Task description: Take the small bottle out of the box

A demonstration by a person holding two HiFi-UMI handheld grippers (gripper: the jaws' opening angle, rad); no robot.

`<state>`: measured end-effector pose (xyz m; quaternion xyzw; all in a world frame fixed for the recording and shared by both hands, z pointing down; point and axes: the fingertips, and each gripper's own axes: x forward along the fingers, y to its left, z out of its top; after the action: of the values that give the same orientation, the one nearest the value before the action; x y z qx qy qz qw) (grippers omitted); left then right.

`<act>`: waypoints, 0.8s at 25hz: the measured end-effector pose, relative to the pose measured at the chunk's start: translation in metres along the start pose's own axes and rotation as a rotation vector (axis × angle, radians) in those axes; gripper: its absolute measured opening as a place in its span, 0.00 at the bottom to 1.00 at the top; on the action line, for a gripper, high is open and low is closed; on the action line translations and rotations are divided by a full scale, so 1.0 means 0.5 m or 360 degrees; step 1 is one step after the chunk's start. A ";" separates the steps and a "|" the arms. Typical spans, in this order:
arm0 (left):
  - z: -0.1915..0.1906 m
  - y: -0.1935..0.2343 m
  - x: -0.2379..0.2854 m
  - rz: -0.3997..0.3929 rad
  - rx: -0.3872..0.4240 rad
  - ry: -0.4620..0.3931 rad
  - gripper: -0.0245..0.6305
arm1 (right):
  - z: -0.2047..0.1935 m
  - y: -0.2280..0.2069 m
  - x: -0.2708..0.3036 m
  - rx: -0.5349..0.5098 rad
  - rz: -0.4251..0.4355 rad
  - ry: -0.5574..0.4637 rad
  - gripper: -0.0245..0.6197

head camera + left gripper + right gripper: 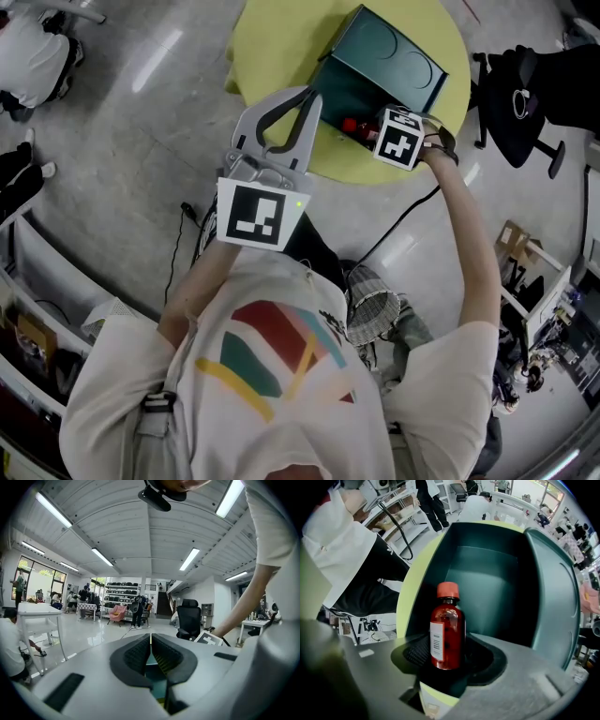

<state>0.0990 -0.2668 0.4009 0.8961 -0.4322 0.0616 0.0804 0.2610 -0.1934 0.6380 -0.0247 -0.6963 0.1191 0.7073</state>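
The dark green box (394, 56) lies on its side on the round yellow table (272, 37), its open mouth toward me. The small red bottle (352, 125) with an orange cap and white label sits at that mouth. In the right gripper view the bottle (447, 634) stands between the pads with its cap pointing into the box (497, 573). My right gripper (364, 128) is shut on its lower part. My left gripper (312, 97) is raised over the table's near edge, off the box's left side. It is shut with its tips (150, 639) touching and holds nothing.
A black office chair (525, 103) stands right of the table. A wire waste basket (370, 314) and a black cable (403, 220) are on the floor by my legs. A seated person (33, 47) is at the far left, with shelving (28, 347) along the left edge.
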 end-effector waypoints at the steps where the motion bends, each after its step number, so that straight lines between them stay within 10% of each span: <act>1: 0.000 0.000 0.000 -0.0001 0.0000 -0.0002 0.07 | 0.001 0.000 0.000 0.0000 -0.0003 -0.0007 0.37; 20: 0.001 0.009 -0.019 0.0023 -0.0010 -0.0004 0.07 | -0.006 -0.008 -0.009 0.0166 -0.0110 -0.0155 0.37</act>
<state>0.0897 -0.2626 0.3990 0.8928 -0.4389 0.0598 0.0821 0.2645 -0.1980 0.6342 0.0421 -0.7231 0.1319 0.6767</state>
